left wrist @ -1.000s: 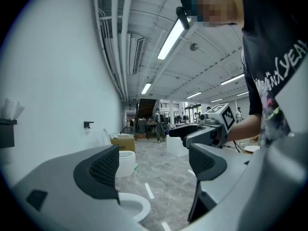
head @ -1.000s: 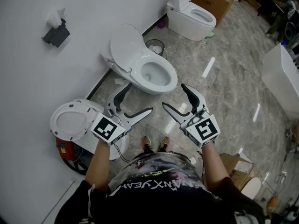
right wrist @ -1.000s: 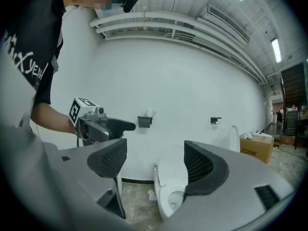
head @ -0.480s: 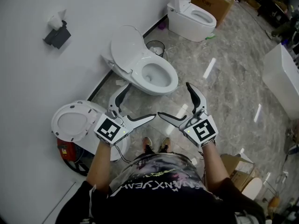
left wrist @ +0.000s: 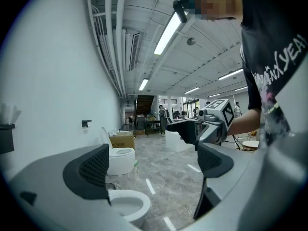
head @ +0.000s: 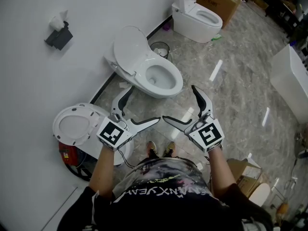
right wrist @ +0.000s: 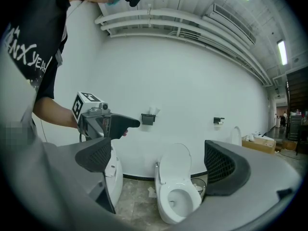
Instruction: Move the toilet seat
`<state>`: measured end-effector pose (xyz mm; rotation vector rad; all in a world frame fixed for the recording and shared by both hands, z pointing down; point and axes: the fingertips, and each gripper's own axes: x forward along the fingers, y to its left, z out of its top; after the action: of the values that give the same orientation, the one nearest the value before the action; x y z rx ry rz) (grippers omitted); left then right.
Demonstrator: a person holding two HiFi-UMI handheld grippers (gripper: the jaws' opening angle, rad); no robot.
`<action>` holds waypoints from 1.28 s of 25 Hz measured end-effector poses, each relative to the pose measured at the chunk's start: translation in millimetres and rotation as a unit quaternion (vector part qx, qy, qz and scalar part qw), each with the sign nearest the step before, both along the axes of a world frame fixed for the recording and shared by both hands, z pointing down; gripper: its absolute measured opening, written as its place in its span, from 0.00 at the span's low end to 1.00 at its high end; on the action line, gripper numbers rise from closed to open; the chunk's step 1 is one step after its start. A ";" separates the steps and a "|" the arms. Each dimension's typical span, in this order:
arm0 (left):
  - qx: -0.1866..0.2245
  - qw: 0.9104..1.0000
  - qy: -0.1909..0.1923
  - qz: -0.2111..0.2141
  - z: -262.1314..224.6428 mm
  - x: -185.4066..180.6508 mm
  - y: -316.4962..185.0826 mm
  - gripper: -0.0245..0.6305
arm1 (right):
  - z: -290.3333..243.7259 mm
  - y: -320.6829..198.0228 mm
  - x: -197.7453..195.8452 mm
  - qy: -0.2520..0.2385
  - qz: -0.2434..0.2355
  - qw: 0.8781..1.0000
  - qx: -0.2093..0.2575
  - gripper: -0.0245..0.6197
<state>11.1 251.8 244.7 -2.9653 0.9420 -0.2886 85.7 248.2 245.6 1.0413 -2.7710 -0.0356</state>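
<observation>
As I judge it, the task is at the step just before the approach, and nothing is touched yet. In the head view the left gripper (head: 143, 105) is held at about 7 o'clock from the bowl (head: 163, 78). Its jaws have just been opening and stand wide apart, with only air between them. The bowl itself is at 12 o'clock from the person's shoes (head: 159, 149), close to the wall (head: 29, 81). The right gripper (head: 179, 102), at about 5 o'clock from the bowl, has also just been opening and holds nothing. In the right gripper view the bowl shows between its wide jaws, but well apart from them.

The toilet seat (head: 129, 44) is raised, on the wall side of the bowl, at about 10 o'clock from it. I think the next move calls for bringing one gripper forward over the bowl to the free edge of the seat. It should then close on this thin edge and swing it slowly about the hinge.

In the right gripper view the toilet seat (right wrist: 175, 161) stands nearly upright. Its long axis runs from the hinge at 6 o'clock to the rounded free end at 12 o'clock.
</observation>
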 end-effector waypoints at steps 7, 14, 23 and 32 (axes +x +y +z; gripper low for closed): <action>-0.007 1.000 -0.012 -0.012 2.4 7.9 6.1 0.88 | 1.2 7.6 12.2 -0.003 -0.002 1.000 0.001 0.95; -0.003 1.000 -0.010 -0.023 5.3 30.3 20.5 0.88 | 3.1 21.4 34.5 -0.007 -0.015 1.000 0.005 0.95; -0.011 0.999 -0.032 -0.042 12.2 48.9 38.1 0.88 | 8.6 33.7 53.4 -0.005 -0.029 0.999 0.021 0.95; -0.003 1.000 0.001 -0.020 27.3 58.8 31.5 0.88 | 26.7 28.2 53.6 0.000 -0.024 1.000 0.016 0.95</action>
<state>69.9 283.4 272.0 -2.9559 1.0042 -0.2896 139.3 276.4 272.3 0.9819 -2.8044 -0.0872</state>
